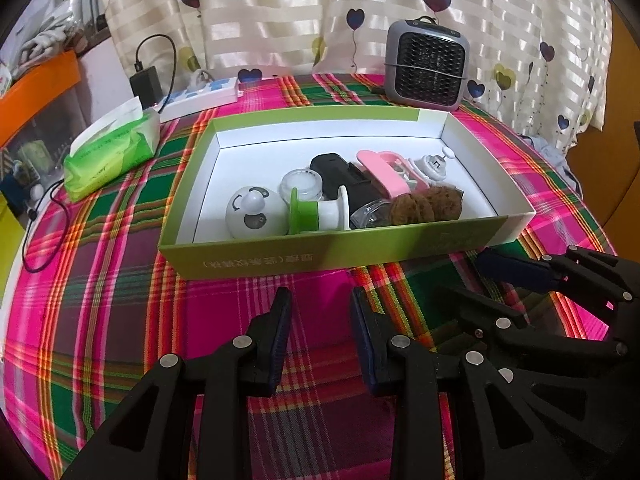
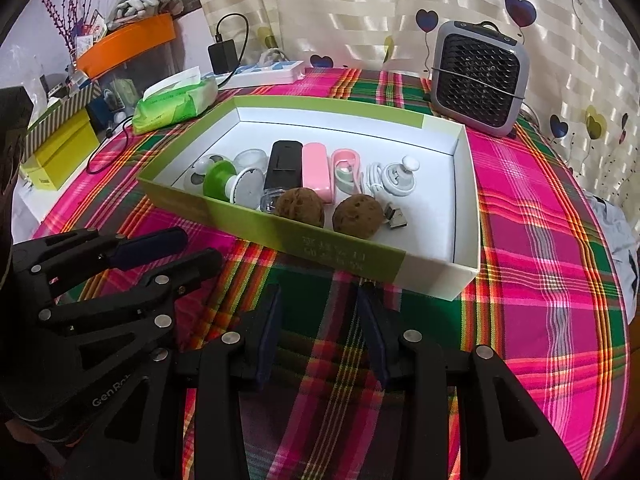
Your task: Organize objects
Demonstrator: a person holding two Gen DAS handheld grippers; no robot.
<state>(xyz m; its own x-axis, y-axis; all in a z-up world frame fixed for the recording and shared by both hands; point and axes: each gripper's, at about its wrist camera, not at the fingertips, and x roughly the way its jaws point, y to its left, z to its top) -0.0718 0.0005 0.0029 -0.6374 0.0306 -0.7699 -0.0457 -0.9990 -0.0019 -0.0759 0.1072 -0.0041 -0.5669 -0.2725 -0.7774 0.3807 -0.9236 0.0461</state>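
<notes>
Closest to me, my left gripper (image 1: 320, 332) hangs over the checked cloth on the surface (image 1: 100, 320), its fingers (image 1: 280, 320) spread a bit with nothing between them. My right gripper (image 2: 318, 332) sits just beside it, fingers (image 2: 270, 328) spread a little wider, also holding nothing. No loose thing lies on the cloth near me. Next comes the green box (image 2: 248, 216), and everything small seems to be inside it already. At its near wall I see two brown balls (image 2: 300, 208) and a small metal plug (image 2: 394, 216). Behind those, in a row, are a white round toy (image 1: 250, 212), a green and white spool (image 1: 320, 210), a little clear jar (image 1: 296, 184), a black case (image 2: 284, 164), a pink case (image 2: 316, 168), a pink clip (image 2: 346, 168) and a white knob (image 2: 400, 176). Farther off, outside the box, are a green tissue pack (image 1: 108, 152), a power strip (image 1: 200, 96) and a gray fan (image 1: 428, 64). I think the tidying is nearly done, or done, unless those far things must move too.
</notes>
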